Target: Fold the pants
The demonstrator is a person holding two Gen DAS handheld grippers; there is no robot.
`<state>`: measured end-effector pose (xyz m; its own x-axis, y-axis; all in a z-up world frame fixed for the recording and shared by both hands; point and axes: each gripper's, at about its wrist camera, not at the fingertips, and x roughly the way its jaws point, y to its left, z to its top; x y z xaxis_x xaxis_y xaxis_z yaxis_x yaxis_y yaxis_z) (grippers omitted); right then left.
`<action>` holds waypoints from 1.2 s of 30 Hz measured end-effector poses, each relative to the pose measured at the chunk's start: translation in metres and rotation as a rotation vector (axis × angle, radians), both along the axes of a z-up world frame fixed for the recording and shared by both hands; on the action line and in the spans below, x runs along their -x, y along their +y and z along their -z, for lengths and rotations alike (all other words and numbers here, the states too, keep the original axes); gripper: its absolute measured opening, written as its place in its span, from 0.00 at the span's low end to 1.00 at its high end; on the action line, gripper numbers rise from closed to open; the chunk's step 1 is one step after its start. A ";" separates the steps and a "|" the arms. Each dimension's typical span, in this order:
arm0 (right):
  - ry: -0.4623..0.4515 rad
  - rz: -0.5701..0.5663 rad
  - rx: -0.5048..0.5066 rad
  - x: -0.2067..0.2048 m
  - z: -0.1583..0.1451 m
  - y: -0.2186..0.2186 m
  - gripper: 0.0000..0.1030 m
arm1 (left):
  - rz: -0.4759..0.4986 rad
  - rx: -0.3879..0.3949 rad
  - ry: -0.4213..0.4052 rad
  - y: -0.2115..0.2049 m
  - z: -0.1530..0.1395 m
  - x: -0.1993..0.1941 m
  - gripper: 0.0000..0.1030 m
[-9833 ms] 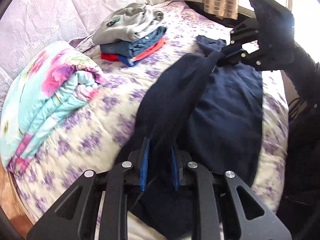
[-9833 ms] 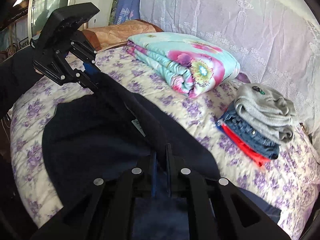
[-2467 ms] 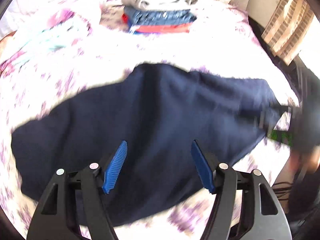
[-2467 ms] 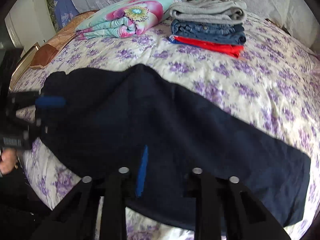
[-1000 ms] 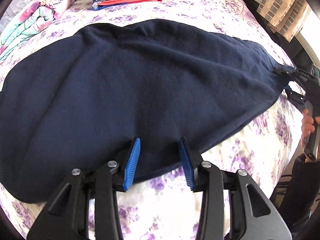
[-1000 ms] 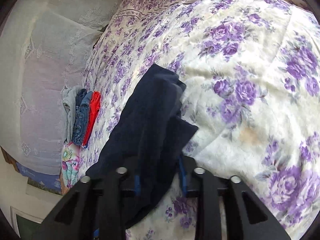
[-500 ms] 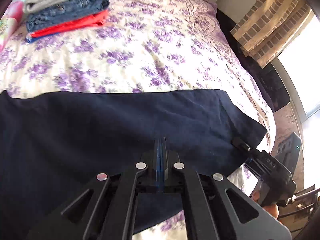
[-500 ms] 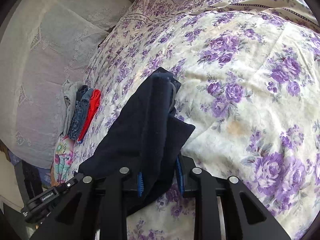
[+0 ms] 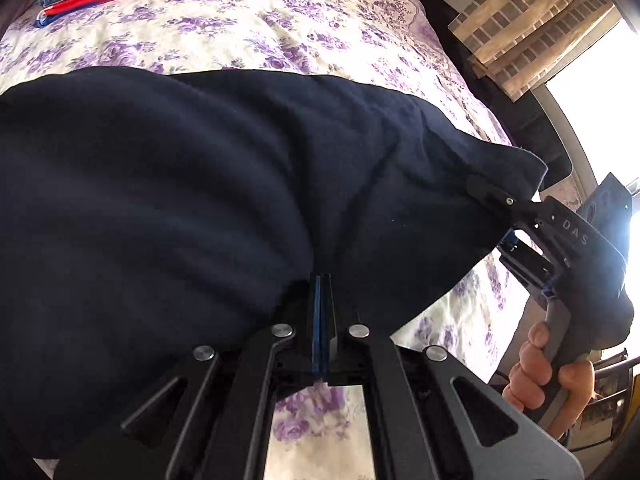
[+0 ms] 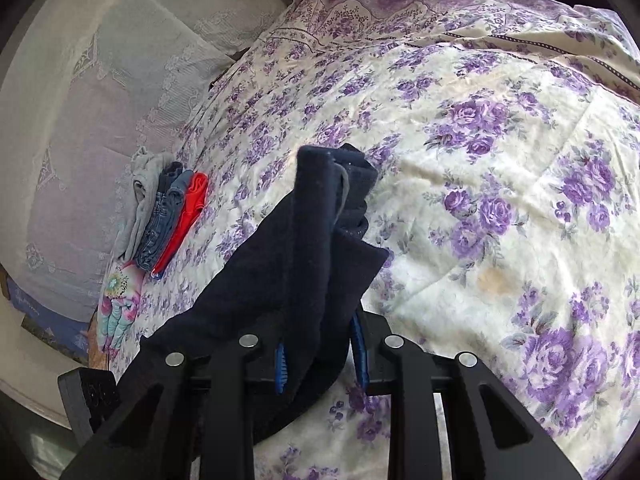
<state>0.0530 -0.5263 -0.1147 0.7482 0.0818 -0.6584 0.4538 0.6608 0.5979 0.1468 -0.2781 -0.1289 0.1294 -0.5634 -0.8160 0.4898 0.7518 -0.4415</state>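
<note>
2 hand-held grippers clamp navy pants (image 9: 168, 200) | left (image 9: 322, 320) (near edge) | right (image 10: 320, 354)

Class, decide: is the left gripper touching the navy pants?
Touching. The left wrist view shows the left gripper with its blue fingers pressed together on the edge of the navy pants.

pants (image 9: 180, 200) navy | bedspread (image 10: 500, 160) cream, purple roses | pads (image 10: 280, 364) blue
</note>
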 end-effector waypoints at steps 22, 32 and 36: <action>-0.044 -0.555 0.478 -0.083 -0.103 0.189 0.25 | -0.280 0.033 0.098 0.133 -0.012 -0.054 0.00; 0.247 -1.101 0.851 -0.106 -0.017 0.360 0.27 | -0.400 -0.002 0.096 0.287 -0.006 -0.057 0.01; 0.247 -1.082 0.994 -0.091 -0.006 0.379 0.39 | -0.371 -0.054 0.005 0.280 -0.010 -0.052 0.01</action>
